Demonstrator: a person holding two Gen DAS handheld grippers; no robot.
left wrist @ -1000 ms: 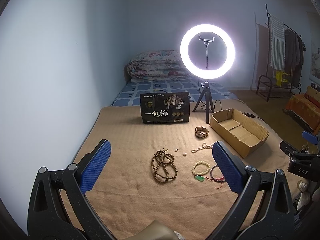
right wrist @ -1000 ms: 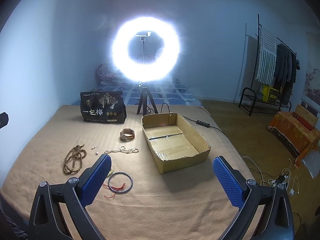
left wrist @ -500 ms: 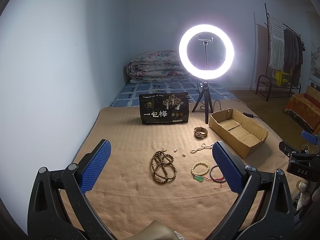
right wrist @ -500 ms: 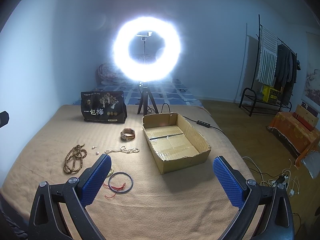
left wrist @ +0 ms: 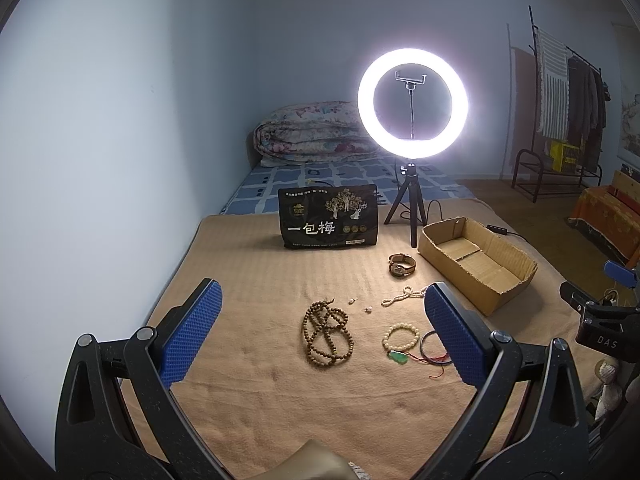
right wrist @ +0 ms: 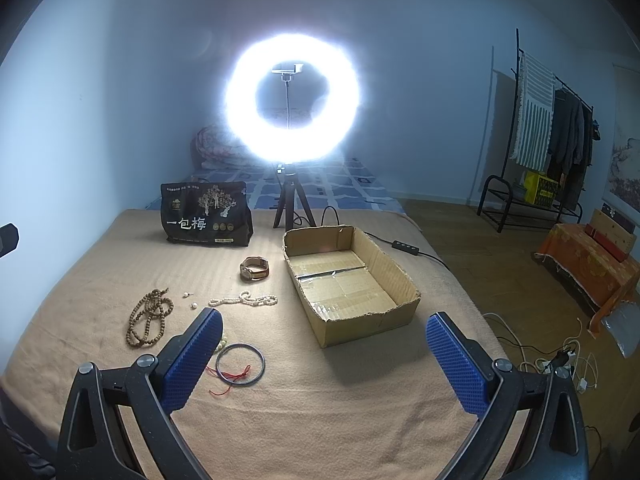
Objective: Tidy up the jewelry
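Left gripper (left wrist: 320,332) and right gripper (right wrist: 324,356): jaws spread wide, holding nothing, above the tan blanket-covered bed (right wrist: 320,420). Nearest the open brown cardboard box (right wrist: 348,280), to its left, lies a dark thin bangle (right wrist: 240,362); farther left, brown wooden prayer beads (left wrist: 328,338); beyond, a white pearl strand (right wrist: 244,300) and a brown-strapped wristwatch (right wrist: 254,268).

Lit ring light (left wrist: 413,104) on tripod (left wrist: 408,204) stands centre frame. Black snack bag (left wrist: 329,223) left of it. Folded quilt (left wrist: 312,132) behind. Clothes rack (right wrist: 548,128) at right edge.
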